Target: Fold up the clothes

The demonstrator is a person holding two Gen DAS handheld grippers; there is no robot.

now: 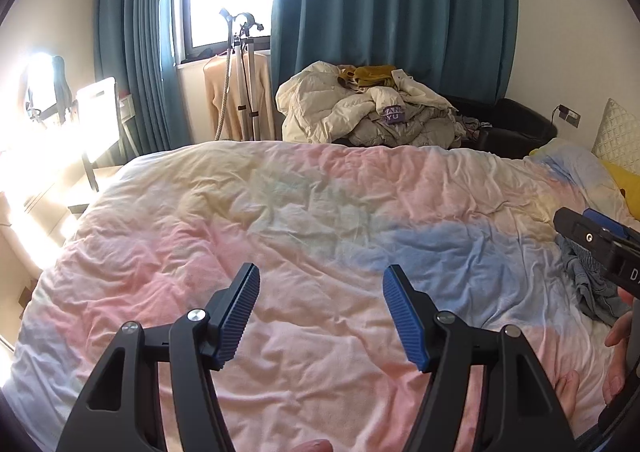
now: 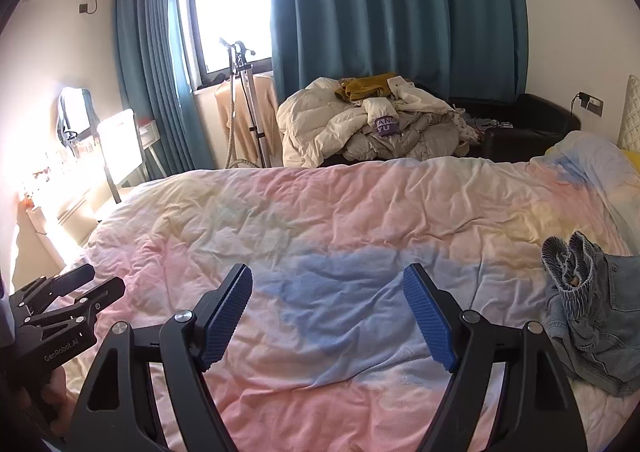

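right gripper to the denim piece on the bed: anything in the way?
Nothing visible. The right gripper is open and empty over the pastel duvet; the crumpled denim garment lies on the duvet to its right, with only bare, wrinkled bedding between them. The left gripper is on the other side.

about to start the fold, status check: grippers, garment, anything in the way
Left hand-held gripper open, empty. Right hand-held gripper open, empty. Denim garment crumpled on the duvet, to the right, untouched. Nothing blocking.

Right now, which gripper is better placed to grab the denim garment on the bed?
Right. The crumpled denim garment lies on the bedspread just right of the open right gripper. The open left gripper sits farther left, with the right gripper between it and the denim.
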